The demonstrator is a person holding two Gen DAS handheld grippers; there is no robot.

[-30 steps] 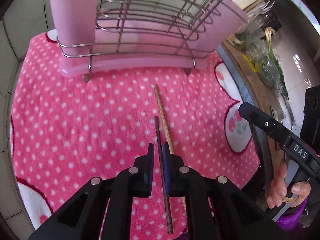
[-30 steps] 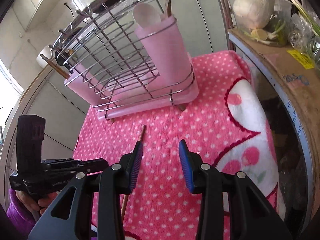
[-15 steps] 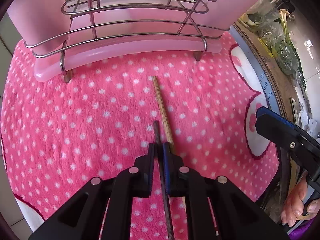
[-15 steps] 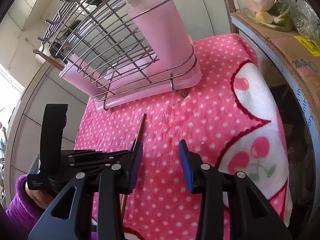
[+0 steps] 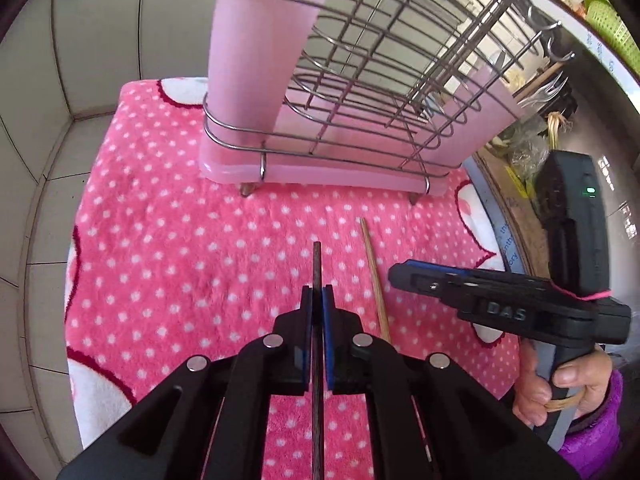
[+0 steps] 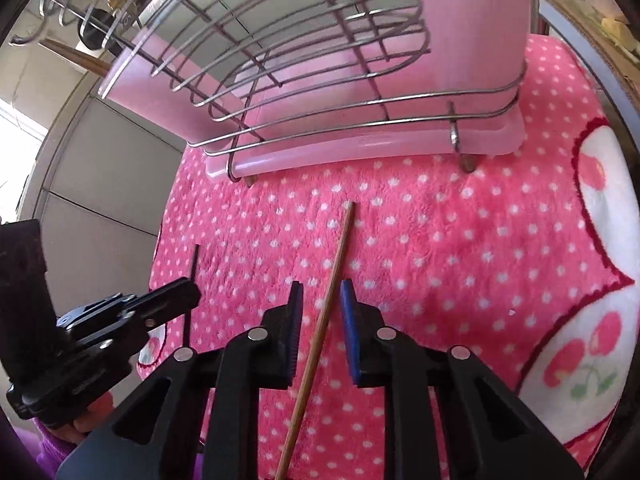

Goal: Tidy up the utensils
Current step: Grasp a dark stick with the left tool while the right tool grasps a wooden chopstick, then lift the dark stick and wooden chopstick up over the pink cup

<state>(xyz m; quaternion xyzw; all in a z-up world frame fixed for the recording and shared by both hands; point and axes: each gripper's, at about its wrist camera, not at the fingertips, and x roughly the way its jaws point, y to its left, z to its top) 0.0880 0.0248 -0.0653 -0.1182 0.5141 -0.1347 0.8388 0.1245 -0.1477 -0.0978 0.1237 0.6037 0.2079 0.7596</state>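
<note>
- My left claw (image 5: 317, 300) is clenched on the dark chopstick (image 5: 317, 268), whose tip sticks out ahead of the pads. The grip looks thin, so the stick could pivot or slide if I swing it fast toward the pink holder (image 5: 260, 52) up ahead.
- My right claw (image 6: 320, 300) is closing, not yet pinching; the light wooden chopstick (image 6: 336, 264) lies between its pads on the polka-dot towel (image 6: 460, 248), slanting toward the left pad.
- If the pads meet it off-centre, I expect it to roll or skid on the fluffy pile.
- Pressing too low could snag towel fibres.
- The claws sit side by side; they could collide when lifting toward the wire rack (image 6: 320, 40).
</note>
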